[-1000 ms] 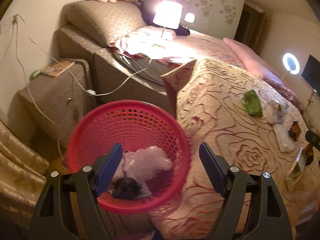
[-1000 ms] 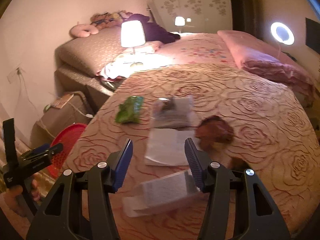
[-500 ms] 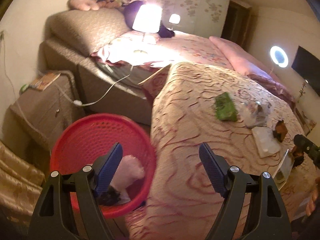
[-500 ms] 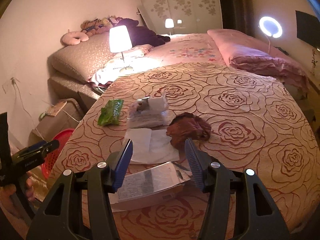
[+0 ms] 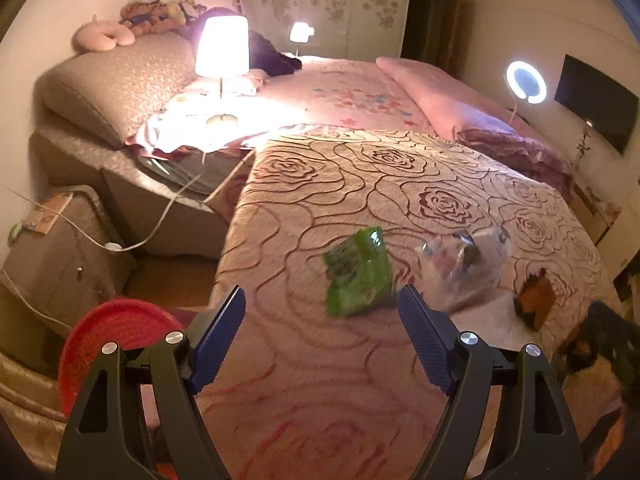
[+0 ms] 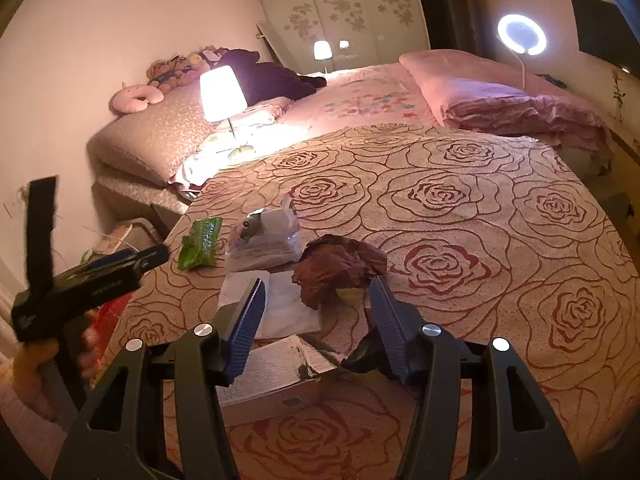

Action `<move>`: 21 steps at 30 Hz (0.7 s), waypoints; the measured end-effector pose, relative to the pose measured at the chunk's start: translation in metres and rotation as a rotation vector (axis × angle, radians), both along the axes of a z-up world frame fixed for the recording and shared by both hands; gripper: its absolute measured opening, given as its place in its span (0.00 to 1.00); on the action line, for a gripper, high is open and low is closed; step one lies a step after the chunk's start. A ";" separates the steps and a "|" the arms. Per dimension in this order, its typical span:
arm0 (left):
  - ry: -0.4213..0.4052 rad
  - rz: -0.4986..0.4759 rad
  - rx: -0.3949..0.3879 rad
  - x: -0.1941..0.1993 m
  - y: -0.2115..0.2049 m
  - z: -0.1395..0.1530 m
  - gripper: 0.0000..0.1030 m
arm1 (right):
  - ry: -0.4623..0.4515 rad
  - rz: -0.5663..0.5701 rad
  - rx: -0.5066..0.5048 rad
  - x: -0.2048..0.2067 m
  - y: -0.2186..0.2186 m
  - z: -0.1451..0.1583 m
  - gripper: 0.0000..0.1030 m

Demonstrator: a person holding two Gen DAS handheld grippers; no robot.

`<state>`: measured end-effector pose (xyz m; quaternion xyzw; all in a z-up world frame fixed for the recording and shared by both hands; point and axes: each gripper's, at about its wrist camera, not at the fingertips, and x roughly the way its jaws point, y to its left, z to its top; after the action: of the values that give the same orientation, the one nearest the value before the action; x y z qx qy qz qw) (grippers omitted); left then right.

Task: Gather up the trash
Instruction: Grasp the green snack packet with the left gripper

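Trash lies on the rose-patterned bedspread (image 5: 360, 380). A green wrapper (image 5: 356, 272) lies just ahead of my open, empty left gripper (image 5: 322, 332). A clear plastic bag (image 5: 464, 264) lies to its right, with a crumpled brown paper (image 5: 536, 304) beyond. The red basket (image 5: 108, 344) stands on the floor at lower left. In the right wrist view my open right gripper (image 6: 316, 318) hovers over a white sheet (image 6: 280, 308) and a white box (image 6: 276, 376), close to the brown paper (image 6: 336, 268). The green wrapper (image 6: 200, 242) and plastic bag (image 6: 264, 240) lie farther off.
A lit lamp (image 5: 222, 52) stands on the bedding near the headboard. A padded nightstand (image 5: 52, 256) with cables stands left of the bed. A ring light (image 5: 526, 82) and a folded pink quilt (image 5: 452, 100) are at the far right.
My left gripper has swung right from above the red basket to over the bed, facing the green wrapper. My right gripper has drawn closer to the brown paper and white box.
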<state>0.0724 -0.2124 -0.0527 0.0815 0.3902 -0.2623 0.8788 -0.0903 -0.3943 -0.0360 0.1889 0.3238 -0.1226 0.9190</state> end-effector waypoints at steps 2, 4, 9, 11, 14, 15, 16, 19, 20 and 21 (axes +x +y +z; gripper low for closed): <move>0.021 -0.005 -0.003 0.007 -0.010 -0.002 0.73 | -0.003 -0.004 0.008 -0.001 -0.002 0.000 0.52; 0.028 -0.019 0.010 0.011 -0.020 -0.006 0.73 | -0.005 -0.014 0.015 -0.002 -0.006 0.001 0.52; 0.049 -0.035 0.045 0.019 -0.036 -0.017 0.73 | -0.003 -0.025 0.028 -0.003 -0.013 -0.001 0.52; 0.062 -0.035 0.053 0.022 -0.039 -0.021 0.72 | -0.001 -0.023 0.030 -0.002 -0.012 -0.002 0.52; 0.075 -0.038 0.060 0.025 -0.039 -0.027 0.54 | 0.000 -0.021 0.032 -0.002 -0.012 -0.003 0.52; 0.064 -0.037 0.064 0.024 -0.038 -0.027 0.52 | 0.001 -0.021 0.033 -0.002 -0.012 -0.004 0.52; 0.058 -0.038 0.067 0.024 -0.038 -0.027 0.49 | 0.003 -0.021 0.034 -0.001 -0.013 -0.004 0.52; 0.045 -0.043 0.061 0.023 -0.034 -0.027 0.41 | 0.004 -0.019 0.033 -0.001 -0.011 -0.005 0.52; 0.044 -0.044 0.055 0.022 -0.032 -0.026 0.39 | 0.004 -0.017 0.031 -0.001 -0.010 -0.005 0.52; 0.044 -0.045 0.053 0.020 -0.030 -0.025 0.39 | 0.004 -0.016 0.030 -0.001 -0.010 -0.005 0.52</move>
<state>0.0924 -0.2421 -0.0780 0.1075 0.4141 -0.2733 0.8616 -0.0913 -0.4040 -0.0406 0.2048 0.3257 -0.1255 0.9145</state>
